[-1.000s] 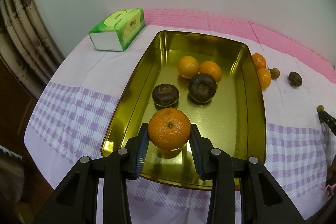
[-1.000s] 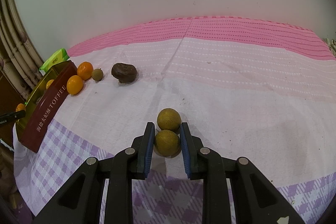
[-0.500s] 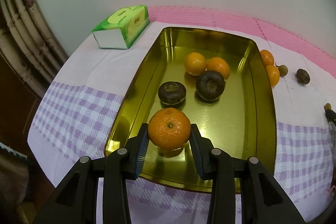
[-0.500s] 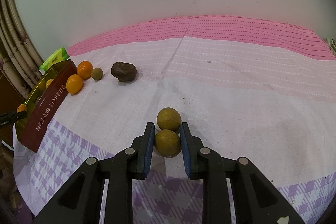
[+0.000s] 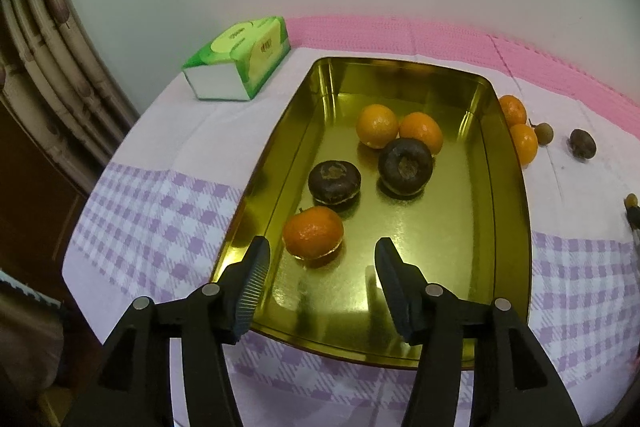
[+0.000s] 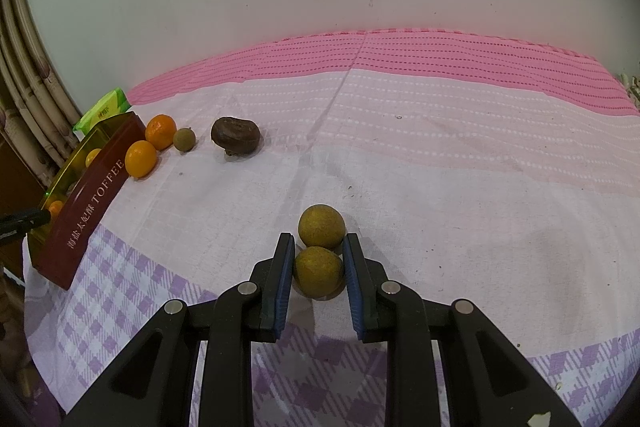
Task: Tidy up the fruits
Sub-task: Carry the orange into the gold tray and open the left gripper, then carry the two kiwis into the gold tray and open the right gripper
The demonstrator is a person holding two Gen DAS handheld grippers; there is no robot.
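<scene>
My left gripper [image 5: 320,259] is opening; the tangerine [image 5: 313,233] rests free in the tin [image 5: 508,227], at 11 o'clock from its tips. My right gripper [image 6: 319,259] clamps a longan [image 6: 319,270].

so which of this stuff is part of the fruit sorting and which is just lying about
Part of the job:
- gold tin tray
- mandarin lying free in the tray; left gripper opening
- yellow-green fruit clamped in right gripper
- its twin
- brown fruit on the cloth

Lying about:
- green tissue pack
</scene>
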